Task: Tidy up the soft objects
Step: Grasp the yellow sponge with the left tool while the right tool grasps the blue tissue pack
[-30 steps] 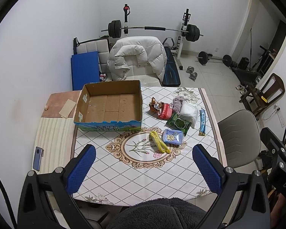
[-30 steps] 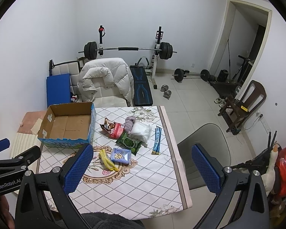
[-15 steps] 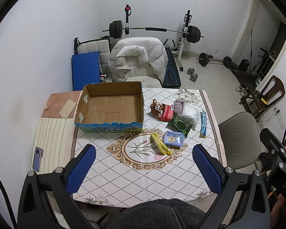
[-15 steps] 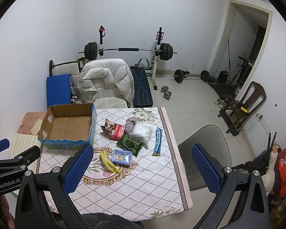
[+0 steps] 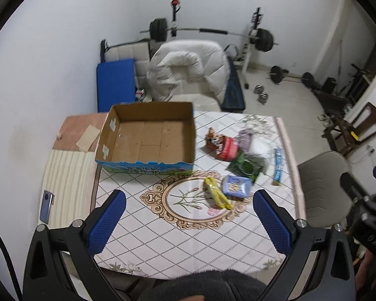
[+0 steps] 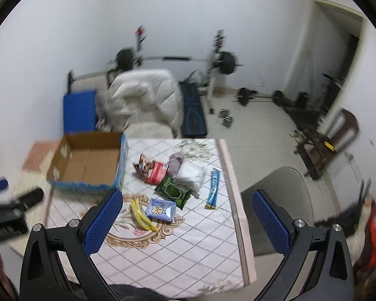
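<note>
An open, empty cardboard box (image 5: 150, 135) (image 6: 86, 161) stands at the table's far left. To its right lie soft packs: an orange snack bag (image 5: 213, 140), a red pack (image 5: 227, 149), a purple cloth (image 5: 245, 138), a white pack (image 5: 259, 148), a green wipes pack (image 5: 245, 166) (image 6: 173, 190), a blue tissue pack (image 5: 236, 186) (image 6: 161, 208), a yellow pack (image 5: 216, 195) (image 6: 141, 215) and a blue strip (image 5: 278, 165) (image 6: 214, 188). My left gripper (image 5: 188, 220) and right gripper (image 6: 185, 222) are open and empty, high above the table's near side.
The table (image 5: 163, 238) has a patterned cloth. A phone (image 5: 47, 207) lies on the striped surface at left. A grey chair (image 5: 323, 183) stands at the table's right, a chair with a white jacket (image 5: 188, 72) behind. Weights and a barbell rack fill the room behind.
Both grippers have moved forward and lower towards the table, so the box and packs look larger. The right wrist view is now motion-blurred. Nothing on the table has moved.
</note>
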Motion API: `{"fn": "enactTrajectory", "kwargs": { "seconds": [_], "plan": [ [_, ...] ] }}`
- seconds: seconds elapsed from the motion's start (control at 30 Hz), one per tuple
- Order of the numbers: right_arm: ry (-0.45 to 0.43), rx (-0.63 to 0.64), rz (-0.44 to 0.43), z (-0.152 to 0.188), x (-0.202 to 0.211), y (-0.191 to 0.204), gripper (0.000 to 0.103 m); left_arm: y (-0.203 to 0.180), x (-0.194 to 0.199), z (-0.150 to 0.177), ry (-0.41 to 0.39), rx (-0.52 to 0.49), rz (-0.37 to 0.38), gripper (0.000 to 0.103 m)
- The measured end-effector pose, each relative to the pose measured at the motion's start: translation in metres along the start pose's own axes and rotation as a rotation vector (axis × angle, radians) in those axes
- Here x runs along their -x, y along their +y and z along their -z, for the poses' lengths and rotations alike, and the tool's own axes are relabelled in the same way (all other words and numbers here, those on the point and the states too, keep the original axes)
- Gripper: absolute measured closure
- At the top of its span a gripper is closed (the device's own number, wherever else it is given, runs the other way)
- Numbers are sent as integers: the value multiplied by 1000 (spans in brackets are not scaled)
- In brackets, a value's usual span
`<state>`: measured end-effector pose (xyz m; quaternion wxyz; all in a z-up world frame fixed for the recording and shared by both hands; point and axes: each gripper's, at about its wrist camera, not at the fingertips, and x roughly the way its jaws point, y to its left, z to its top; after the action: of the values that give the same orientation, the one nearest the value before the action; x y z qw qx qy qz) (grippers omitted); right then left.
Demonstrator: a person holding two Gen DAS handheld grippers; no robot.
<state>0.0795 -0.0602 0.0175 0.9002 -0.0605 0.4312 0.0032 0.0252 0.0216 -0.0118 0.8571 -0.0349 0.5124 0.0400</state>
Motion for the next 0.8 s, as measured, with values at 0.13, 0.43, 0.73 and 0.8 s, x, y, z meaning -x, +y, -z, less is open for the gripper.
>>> {"fn": "enactTrajectory", "kwargs": {
  "seconds": [0.13,0.43,0.73,0.8],
  "plan": [
    [183,242,-68,11,-129,27,0,7,-96,1,174,27,-48,0],
    [485,841,-155,101,-382,109,0,15,-250,45,460,88,-57,3],
    [589,881,-256,135,-458,125,24,-2,-310,59,583,133,1,3],
    [651,736,-267,138,-466,108,36,-10,-318,57,589,128,16,3]
  ]
}}
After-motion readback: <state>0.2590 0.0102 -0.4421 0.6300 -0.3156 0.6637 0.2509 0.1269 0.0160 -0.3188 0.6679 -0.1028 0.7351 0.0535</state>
